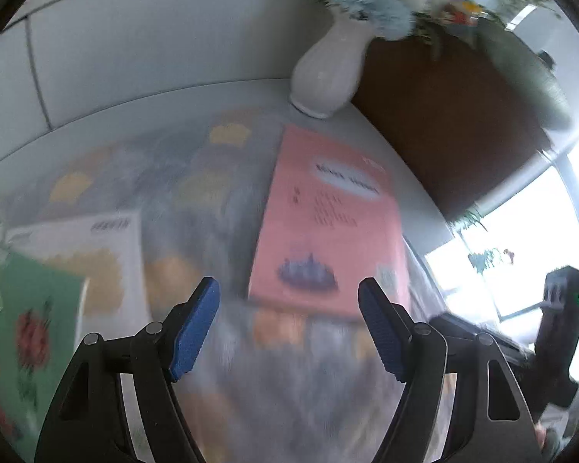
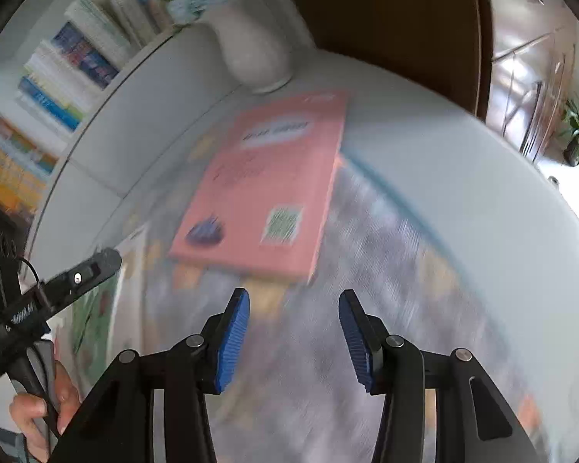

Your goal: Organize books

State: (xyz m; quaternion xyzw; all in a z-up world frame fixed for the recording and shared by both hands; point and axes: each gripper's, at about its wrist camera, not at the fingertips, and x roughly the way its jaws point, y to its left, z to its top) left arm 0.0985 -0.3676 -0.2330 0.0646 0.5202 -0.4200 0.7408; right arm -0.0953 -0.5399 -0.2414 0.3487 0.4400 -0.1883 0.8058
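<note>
My left claw (image 1: 289, 324) and right claw (image 2: 294, 337) both hang open and empty above the surface (image 2: 463, 200), where the pink book (image 1: 328, 223), white book (image 1: 112, 254) and green book (image 1: 31, 316) lie apart, so I judge most sorting remains.

Matt pink paper book (image 1: 328, 216), glossy white ceramic vase (image 1: 328, 65), ribbed blue rubbery pads (image 2: 233, 341), patterned tablecloth (image 2: 386, 270).

left gripper (image 1: 289, 324) | black frame | ribbed blue pads | silver screws
</note>
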